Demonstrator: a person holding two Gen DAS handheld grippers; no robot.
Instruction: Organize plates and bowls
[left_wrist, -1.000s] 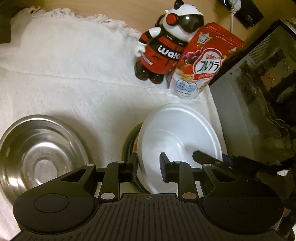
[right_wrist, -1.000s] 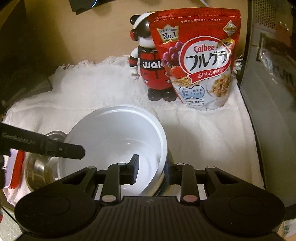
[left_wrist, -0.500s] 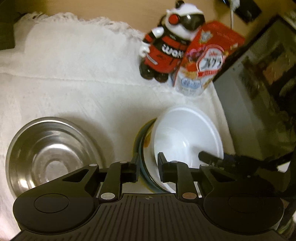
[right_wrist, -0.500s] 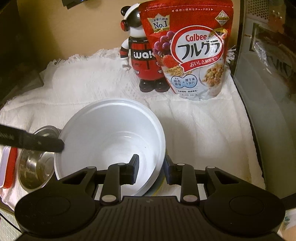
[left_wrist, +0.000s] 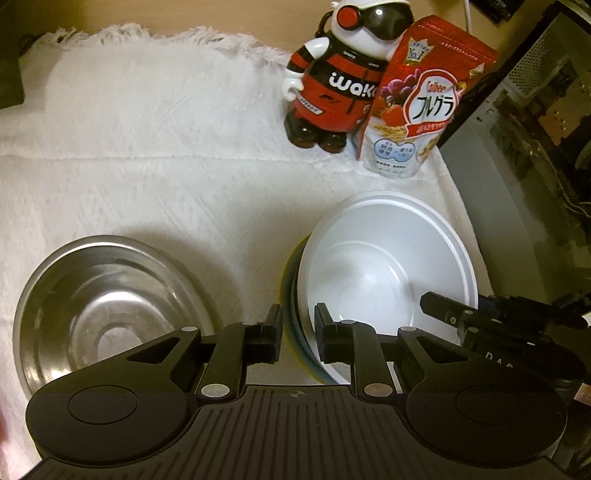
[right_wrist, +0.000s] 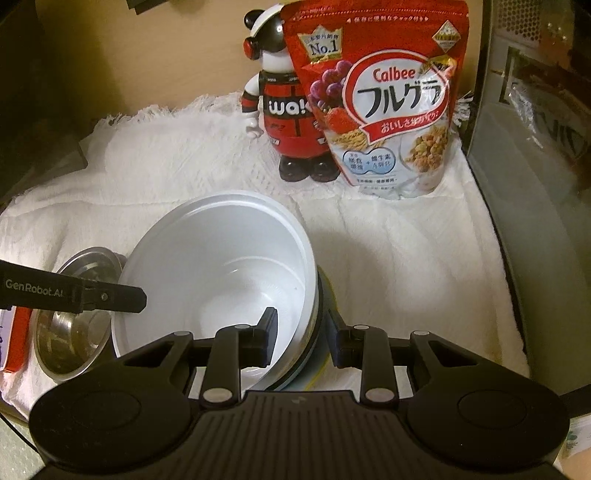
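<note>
A white bowl (left_wrist: 384, 266) sits on a stack of plates with blue and yellow rims (left_wrist: 291, 295) on the white cloth. My left gripper (left_wrist: 297, 334) straddles the left rim of the bowl and stack, its jaws narrow around it. My right gripper (right_wrist: 301, 334) straddles the right rim of the white bowl (right_wrist: 218, 258), one finger inside the bowl and one outside. A steel bowl (left_wrist: 107, 310) stands empty to the left; it also shows in the right wrist view (right_wrist: 74, 332).
A red and black robot figure (left_wrist: 340, 77) and a red cereal bag (left_wrist: 417, 110) stand at the back of the cloth (left_wrist: 147, 147). A microwave (left_wrist: 524, 184) fills the right side. A red-edged box (right_wrist: 16, 339) lies at the far left.
The white bowl and stack have come down level onto the cloth. The right gripper's jaws stand a little wider on the rim.
</note>
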